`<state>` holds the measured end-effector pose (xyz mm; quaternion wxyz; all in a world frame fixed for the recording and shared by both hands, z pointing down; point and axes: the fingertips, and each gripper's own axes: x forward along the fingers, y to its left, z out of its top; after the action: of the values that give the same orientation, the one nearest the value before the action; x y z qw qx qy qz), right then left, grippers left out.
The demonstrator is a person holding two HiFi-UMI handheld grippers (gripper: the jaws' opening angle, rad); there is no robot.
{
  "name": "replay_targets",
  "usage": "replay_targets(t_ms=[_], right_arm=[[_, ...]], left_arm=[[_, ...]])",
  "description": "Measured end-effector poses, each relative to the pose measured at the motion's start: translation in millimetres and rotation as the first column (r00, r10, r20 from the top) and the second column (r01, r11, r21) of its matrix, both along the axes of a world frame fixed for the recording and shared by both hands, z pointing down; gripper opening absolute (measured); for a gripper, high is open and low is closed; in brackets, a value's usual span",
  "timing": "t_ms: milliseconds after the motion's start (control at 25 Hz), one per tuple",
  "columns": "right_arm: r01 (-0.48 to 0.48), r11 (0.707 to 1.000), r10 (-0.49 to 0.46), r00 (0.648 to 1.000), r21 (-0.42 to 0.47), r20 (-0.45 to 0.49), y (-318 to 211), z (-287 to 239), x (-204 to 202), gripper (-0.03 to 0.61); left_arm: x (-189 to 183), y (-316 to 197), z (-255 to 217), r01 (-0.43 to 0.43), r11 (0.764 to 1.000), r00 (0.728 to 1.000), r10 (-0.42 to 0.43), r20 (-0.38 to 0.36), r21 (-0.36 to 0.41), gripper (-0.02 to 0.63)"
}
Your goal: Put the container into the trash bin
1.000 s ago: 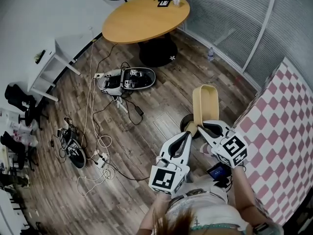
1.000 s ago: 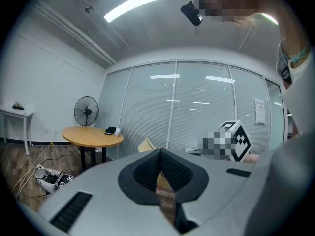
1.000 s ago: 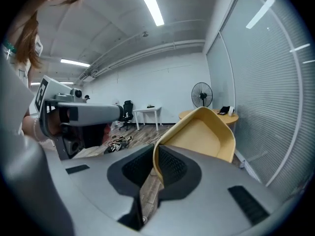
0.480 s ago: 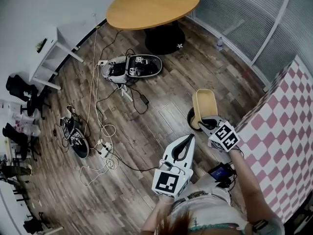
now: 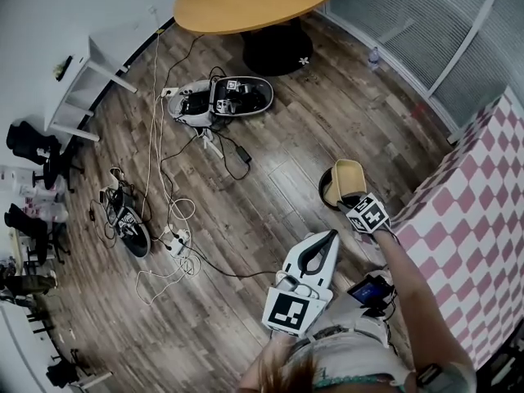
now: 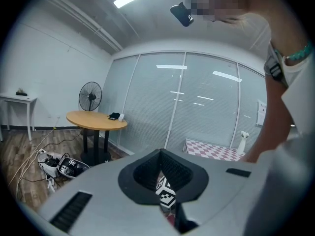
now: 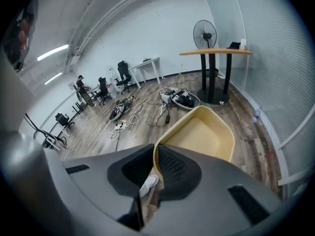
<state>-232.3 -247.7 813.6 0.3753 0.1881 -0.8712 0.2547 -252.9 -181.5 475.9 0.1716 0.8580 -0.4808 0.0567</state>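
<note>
Right gripper [image 7: 155,154] pinches the yellow container [image 7: 202,134] by its near rim wall. The container hangs tilted just above the black trash bin [image 5: 323,193], partly over its mouth. It looks like light, stiff, smooth plastic, so the rim is the sensible hold. Left gripper [image 6: 160,154] is pressed together and empty, near the bin on the person's side.

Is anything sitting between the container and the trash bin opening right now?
Nothing visible does. The right claw grips the yellow container by its rim, over the dark trash bin on the floor. The container covers most of the opening in the head view, so the bin's inside cannot be checked.
</note>
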Motion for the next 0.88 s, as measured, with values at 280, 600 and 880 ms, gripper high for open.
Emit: replay_targets(t_ms=[280,600,880], right_arm=[[0.107,0.993,-0.114,0.985,-0.057,-0.130,20,63,11,0.021],[0.112,0.990,-0.125,0.976,-0.080,-0.179,18,85,15,0.021],[0.021,1.000,-0.018,0.974,0.009,-0.224,-14,89,30,0.163]], left_arm=[[-9,-1,15,0.010,0.999,1.000,-0.010,0.000,-0.036,0.006],[-22,-7,28,0.037,0.997,0.999,-0.037,-0.004,-0.071,0.006],[-34,-6,38,0.066,0.993,0.998,-0.067,-0.003,-0.100,0.006]])
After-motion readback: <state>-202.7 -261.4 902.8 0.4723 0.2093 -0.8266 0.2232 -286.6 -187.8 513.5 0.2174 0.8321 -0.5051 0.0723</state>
